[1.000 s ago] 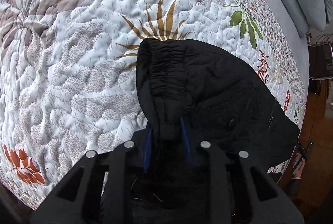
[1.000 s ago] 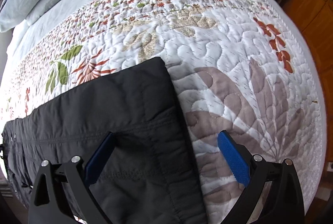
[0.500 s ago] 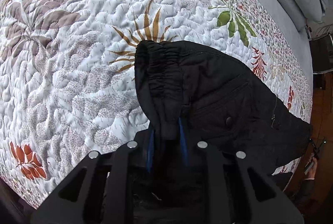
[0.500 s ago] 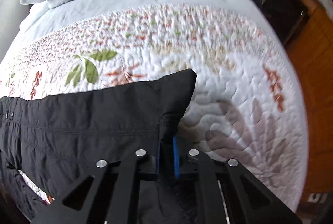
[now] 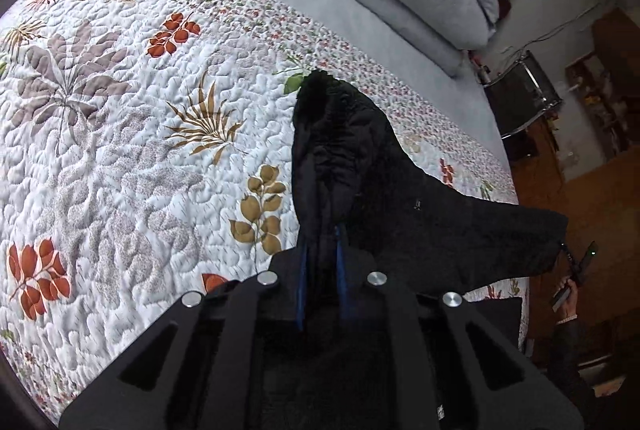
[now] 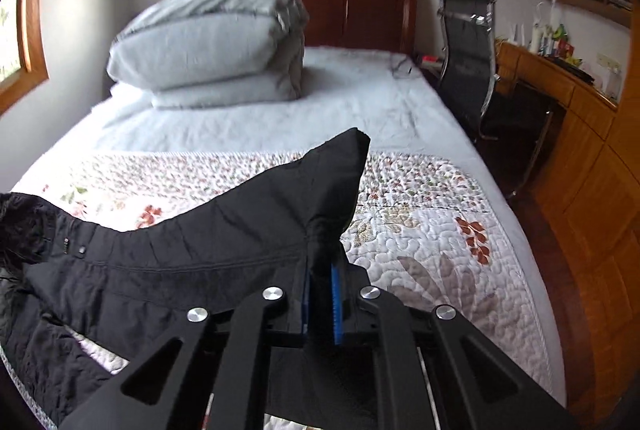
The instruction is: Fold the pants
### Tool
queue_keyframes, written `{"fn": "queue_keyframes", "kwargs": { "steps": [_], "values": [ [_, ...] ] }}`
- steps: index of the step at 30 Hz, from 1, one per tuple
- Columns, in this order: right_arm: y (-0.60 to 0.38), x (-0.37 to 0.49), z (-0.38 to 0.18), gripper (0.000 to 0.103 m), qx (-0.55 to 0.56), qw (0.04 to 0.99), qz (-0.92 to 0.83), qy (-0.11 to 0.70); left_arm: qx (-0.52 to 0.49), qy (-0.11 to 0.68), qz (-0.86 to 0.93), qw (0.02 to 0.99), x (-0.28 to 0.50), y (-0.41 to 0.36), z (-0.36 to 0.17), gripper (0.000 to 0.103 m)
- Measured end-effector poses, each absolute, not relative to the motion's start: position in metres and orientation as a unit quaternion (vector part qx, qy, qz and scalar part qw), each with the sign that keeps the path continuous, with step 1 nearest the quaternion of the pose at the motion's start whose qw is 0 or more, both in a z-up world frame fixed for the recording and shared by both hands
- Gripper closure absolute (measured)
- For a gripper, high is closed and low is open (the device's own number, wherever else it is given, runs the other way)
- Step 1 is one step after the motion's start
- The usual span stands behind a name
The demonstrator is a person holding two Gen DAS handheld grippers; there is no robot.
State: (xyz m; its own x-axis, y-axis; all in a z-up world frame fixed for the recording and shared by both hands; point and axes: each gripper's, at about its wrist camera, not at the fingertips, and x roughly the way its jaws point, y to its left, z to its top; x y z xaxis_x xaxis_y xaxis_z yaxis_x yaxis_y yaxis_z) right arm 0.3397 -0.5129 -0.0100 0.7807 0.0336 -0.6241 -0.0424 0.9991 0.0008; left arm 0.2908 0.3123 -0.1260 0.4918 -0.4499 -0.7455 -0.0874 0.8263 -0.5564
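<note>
While its blue pads are pressed close together on a bunched fold of black fabric, the left gripper [image 5: 320, 262] is seen clamped on the elasticated waistband end of the black pants [image 5: 360, 190], which is lifted clear of the floral quilt [image 5: 120, 150]. The right gripper [image 6: 322, 294] is likewise closed tight, with a corner of the pants [image 6: 224, 242] at the leg end pinched between its pads and standing up above them. Between the two grips the garment is stretched in a sagging span above the quilt, and a lower portion is draped down at the near edge of the bed in the right wrist view. Beyond the quilt a pale grey sheet [image 6: 320, 102] is spread, and a folded grey duvet [image 6: 208, 46] is stacked on it near the wooden headboard [image 6: 360, 10]. A black office chair [image 6: 472, 50] is placed beside the bed, next to a wooden desk [image 6: 560, 78].
</note>
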Motion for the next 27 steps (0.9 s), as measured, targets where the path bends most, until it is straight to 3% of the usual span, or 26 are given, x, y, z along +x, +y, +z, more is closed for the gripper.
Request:
{"fn": "queue_keyframes", "kwargs": {
  "steps": [7,10,18,20,21,24,25,27],
  "values": [
    [-0.532,0.254,-0.010,0.095,0.040,0.962,-0.002,0.271,-0.290,0.456,-0.134,0.830,0.193,0.319,-0.121,0.094],
    [-0.543,0.218,-0.012,0.095,0.071,0.967,-0.018,0.244,-0.312,0.441,-0.109,0.835,0.151,0.343,-0.129,0.103],
    [-0.550,0.135,-0.053,0.095,0.120,0.963,-0.051,0.238,-0.362,0.451,-0.027,0.815,0.086,0.389,-0.169,0.101],
    [-0.547,0.133,-0.062,0.095,0.118,0.959,-0.054,0.252,-0.374,0.456,-0.028,0.807,0.099,0.386,-0.171,0.084],
    [-0.546,0.133,-0.064,0.095,0.123,0.958,-0.052,0.253,-0.371,0.457,-0.027,0.808,0.107,0.382,-0.170,0.065],
    [-0.545,0.130,-0.067,0.095,0.139,0.957,-0.049,0.249,-0.340,0.453,-0.020,0.824,0.155,0.360,-0.156,0.034],
    [-0.545,0.133,-0.067,0.095,0.139,0.957,-0.051,0.250,-0.333,0.450,-0.019,0.828,0.174,0.354,-0.151,0.027],
    [-0.546,0.136,-0.068,0.095,0.137,0.956,-0.054,0.255,-0.317,0.450,-0.024,0.835,0.210,0.346,-0.148,0.023]
  ]
}}
